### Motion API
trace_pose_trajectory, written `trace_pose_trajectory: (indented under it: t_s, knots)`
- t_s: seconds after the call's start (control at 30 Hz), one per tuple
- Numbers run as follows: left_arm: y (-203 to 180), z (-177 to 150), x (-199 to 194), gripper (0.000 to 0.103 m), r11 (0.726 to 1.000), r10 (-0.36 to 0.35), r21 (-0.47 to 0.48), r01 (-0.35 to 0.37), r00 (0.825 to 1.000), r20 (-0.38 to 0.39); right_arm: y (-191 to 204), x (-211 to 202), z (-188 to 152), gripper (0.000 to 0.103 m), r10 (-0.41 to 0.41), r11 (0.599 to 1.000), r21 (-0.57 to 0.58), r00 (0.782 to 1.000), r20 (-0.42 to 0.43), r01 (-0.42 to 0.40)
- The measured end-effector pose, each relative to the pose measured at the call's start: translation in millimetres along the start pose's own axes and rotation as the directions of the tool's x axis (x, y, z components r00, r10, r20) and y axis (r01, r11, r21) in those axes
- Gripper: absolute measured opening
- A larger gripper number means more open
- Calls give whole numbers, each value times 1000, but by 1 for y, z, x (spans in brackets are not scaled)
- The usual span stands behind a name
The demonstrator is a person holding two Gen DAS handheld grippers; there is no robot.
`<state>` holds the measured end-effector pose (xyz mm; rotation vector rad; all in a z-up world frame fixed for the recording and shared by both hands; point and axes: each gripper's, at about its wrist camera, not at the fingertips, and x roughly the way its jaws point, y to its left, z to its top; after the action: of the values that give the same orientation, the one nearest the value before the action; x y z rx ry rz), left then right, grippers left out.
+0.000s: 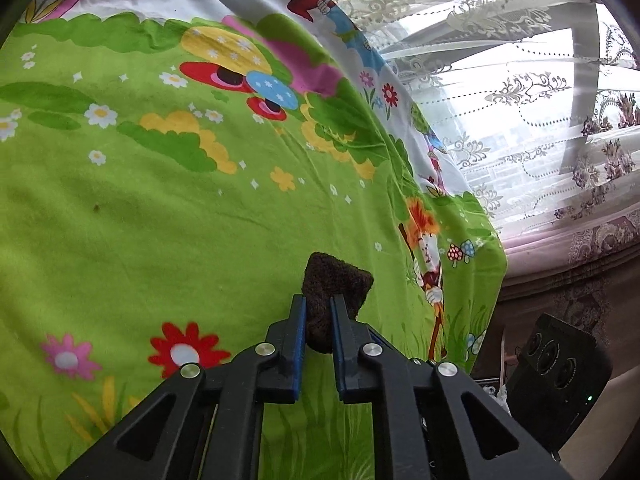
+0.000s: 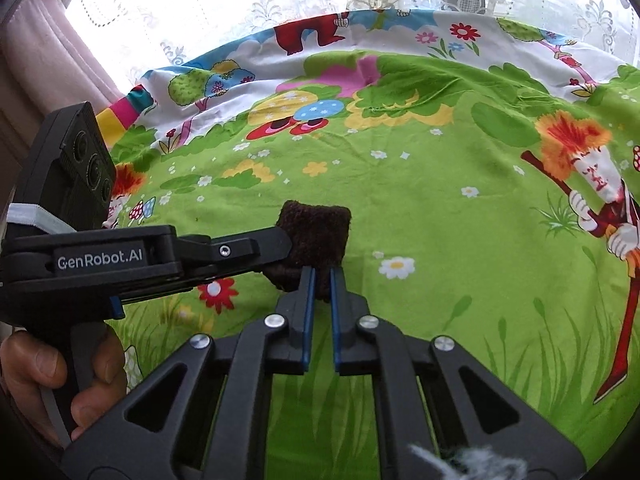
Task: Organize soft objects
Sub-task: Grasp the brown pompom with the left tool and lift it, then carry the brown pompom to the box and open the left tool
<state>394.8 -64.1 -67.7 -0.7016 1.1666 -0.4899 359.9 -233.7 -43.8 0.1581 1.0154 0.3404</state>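
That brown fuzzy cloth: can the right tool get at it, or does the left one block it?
Probably yes. The right tool already appears shut on one edge of the brown cloth; the left tool pinches it from the side, not blocking.

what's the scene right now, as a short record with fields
surface: bed sheet, bright green with cartoon print
held thing: brown fuzzy cloth, small and bunched
left gripper: shut on one end of the cloth
right gripper: shut on the near edge of the cloth
cloth position: gripped from two sides over the sheet; whether it touches the sheet cannot be told
background: lace curtain at a bright window beyond the bed
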Motion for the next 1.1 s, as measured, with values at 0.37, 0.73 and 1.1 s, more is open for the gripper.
trace_pose_trajectory:
  t_s: [0.37,0.73,1.1]
  knots:
    - [-37,-62,-32,12,997,-38,68,39,999,-7,16,-68,-49,9,-32,998,-44,998,46,34]
    - [-65,-123,-53,12,989,-96,106,99,995,-34,24,-129,-98,9,-73,995,-60,994,81,78]
    - [-100,-180,-56,12,976,-126,165,139,988,-89,17,-183,-144,9,-125,991,-39,988,95,129]
